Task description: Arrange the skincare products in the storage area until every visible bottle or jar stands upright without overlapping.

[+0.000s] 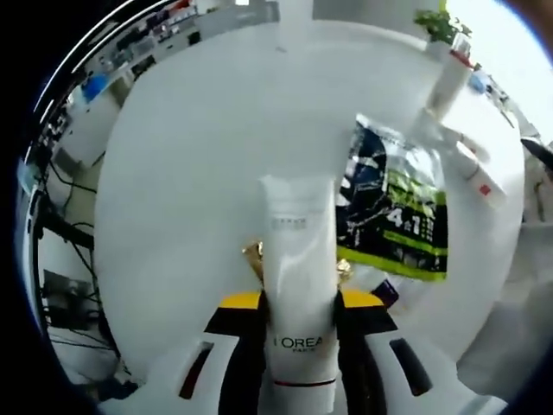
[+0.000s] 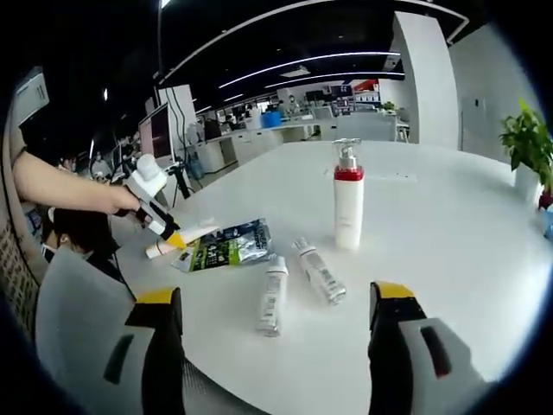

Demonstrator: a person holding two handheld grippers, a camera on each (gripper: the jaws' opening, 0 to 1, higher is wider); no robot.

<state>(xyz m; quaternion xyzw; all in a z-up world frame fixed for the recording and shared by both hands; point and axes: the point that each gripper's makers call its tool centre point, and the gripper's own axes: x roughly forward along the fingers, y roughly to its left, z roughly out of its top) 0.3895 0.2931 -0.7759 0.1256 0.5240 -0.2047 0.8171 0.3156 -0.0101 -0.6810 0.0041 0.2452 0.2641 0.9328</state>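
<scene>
**Currently: left gripper grasps tube; two bottles lie flat**

Currently the white L'Oréal tube sits clamped between the jaws of the left gripper, held above the white table. In the right gripper view, the pump bottle stands upright mid-table. Two small bottles lie on their sides near it: one and another, close but apart. A green-and-black sachet lies flat just beside them. The right gripper hangs released, jaws wide, holding nothing.

Risk: the tube is soft and narrow-based. Releasing it tilted would likely topple it onto the sachet or lying bottles, causing overlap.
</scene>
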